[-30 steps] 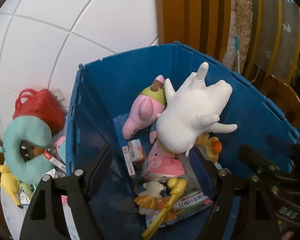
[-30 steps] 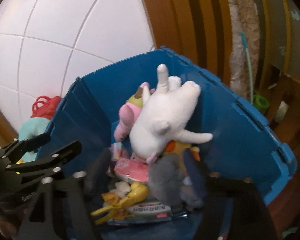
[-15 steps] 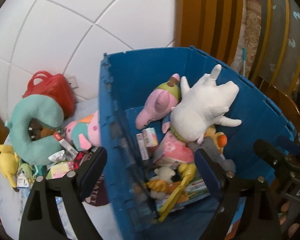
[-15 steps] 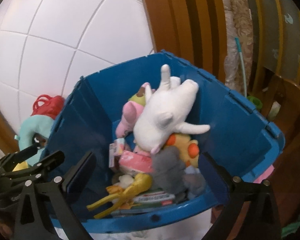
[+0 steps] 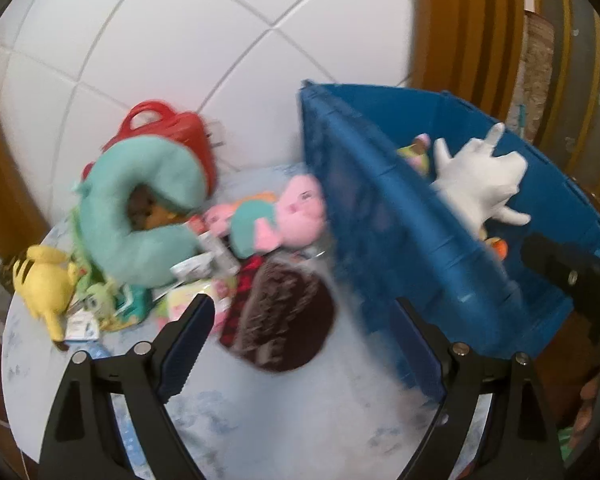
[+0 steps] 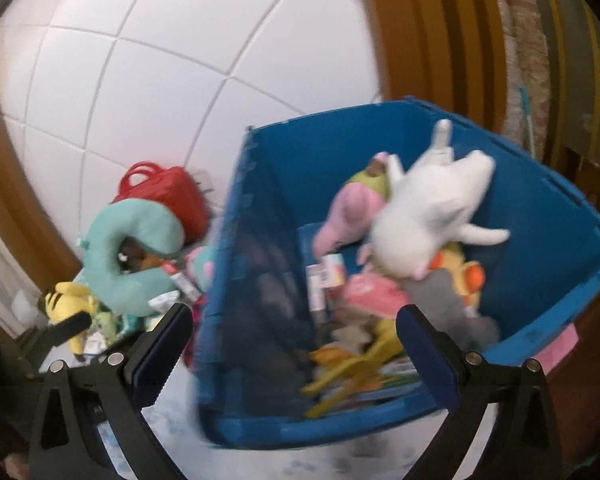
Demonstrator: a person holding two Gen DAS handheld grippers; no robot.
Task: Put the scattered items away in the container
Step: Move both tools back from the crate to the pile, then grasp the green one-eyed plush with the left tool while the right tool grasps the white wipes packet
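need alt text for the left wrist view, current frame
The open left gripper hangs empty above a pale table, pointing at a dark knit hat. Behind it lie a teal neck pillow, red bag, yellow plush and pink plush. On the right, a blue bin holds a white plush.

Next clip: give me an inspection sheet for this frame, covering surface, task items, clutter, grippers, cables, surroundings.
Surface: pale table, bare near the camera.
Job's things: blue bin holds a white plush and other toys; neck pillow, yellow plush, pink plush and dark knit hat lie outside.
Clutter: red bag behind the pile.
Grippers: left gripper and right gripper open, empty.
Cables: nothing seen.
Surroundings: white tiled wall, wooden trim.
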